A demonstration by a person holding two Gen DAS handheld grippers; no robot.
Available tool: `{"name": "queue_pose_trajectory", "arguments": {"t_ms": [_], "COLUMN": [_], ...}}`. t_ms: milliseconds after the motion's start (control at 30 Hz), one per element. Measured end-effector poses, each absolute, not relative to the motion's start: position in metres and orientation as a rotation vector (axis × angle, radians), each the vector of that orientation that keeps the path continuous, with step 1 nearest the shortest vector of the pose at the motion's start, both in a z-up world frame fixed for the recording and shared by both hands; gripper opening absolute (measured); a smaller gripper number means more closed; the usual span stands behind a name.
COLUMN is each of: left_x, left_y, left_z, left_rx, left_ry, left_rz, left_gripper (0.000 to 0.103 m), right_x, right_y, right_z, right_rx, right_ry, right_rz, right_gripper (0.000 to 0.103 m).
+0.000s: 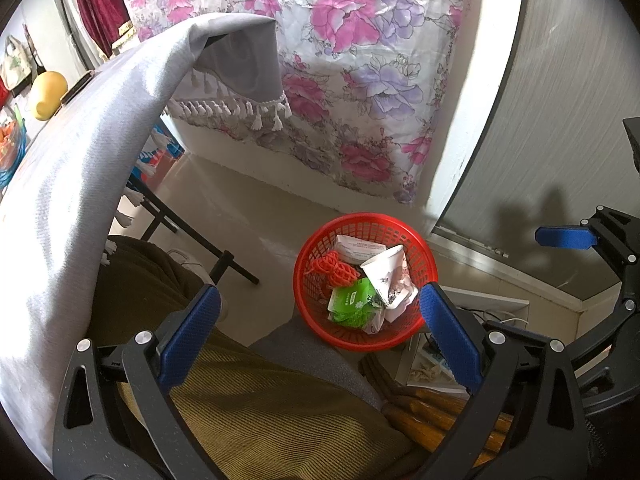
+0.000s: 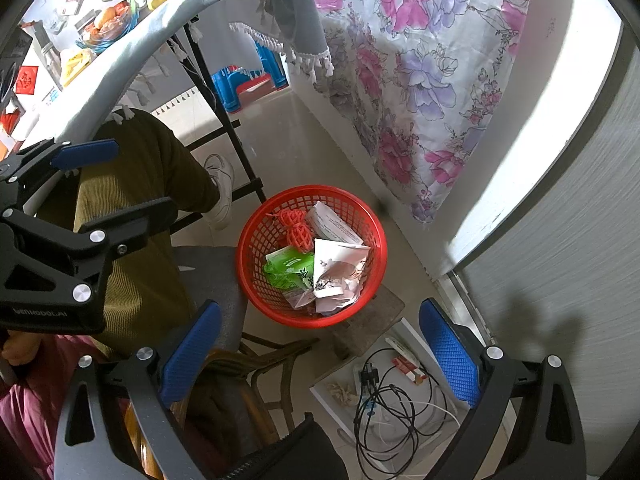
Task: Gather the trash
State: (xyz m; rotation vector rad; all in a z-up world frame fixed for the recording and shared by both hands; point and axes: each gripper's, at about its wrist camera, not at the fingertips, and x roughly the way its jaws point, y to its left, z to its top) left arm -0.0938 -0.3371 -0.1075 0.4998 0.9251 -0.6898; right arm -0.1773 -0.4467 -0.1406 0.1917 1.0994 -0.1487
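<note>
A red plastic basket (image 1: 312,308) stands on the floor beside a chair; it also shows in the right wrist view (image 2: 256,240). In it lie a crumpled white paper cup (image 1: 384,276), a green packet (image 1: 352,302), an orange foam net (image 1: 332,270) and a white wrapper (image 1: 356,248). My left gripper (image 1: 320,308) is open and empty above the basket's near rim. My right gripper (image 2: 320,320) is open and empty above the basket's near edge. The right gripper shows at the right edge of the left view (image 1: 568,238), and the left gripper at the left of the right view (image 2: 120,184).
A table with a grey tasselled cloth (image 1: 80,160) stands on the left, with fruit and bags on it. A floral sheet (image 1: 360,60) hangs behind. A person's olive trouser leg (image 2: 132,240) and white shoe (image 2: 222,188) are close. A white tray with cables (image 2: 384,400) lies below.
</note>
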Motion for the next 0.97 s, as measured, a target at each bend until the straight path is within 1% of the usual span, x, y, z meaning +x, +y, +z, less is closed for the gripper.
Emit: {"name": "queue_pose_trajectory", "arguments": {"t_ms": [967], "left_x": [-0.0974], "left_y": [-0.339], "left_z": [-0.1059], "left_rx": [0.511], "left_ry": [0.908], "left_rz": [-0.696], "left_gripper": [0.096], "right_x": [-0.1754], "right_y": [-0.4397], "right_z": [-0.1429], "right_rx": [0.199], "right_ry": [1.103], "right_rz": [-0.144], "right_gripper": [0.097]}}
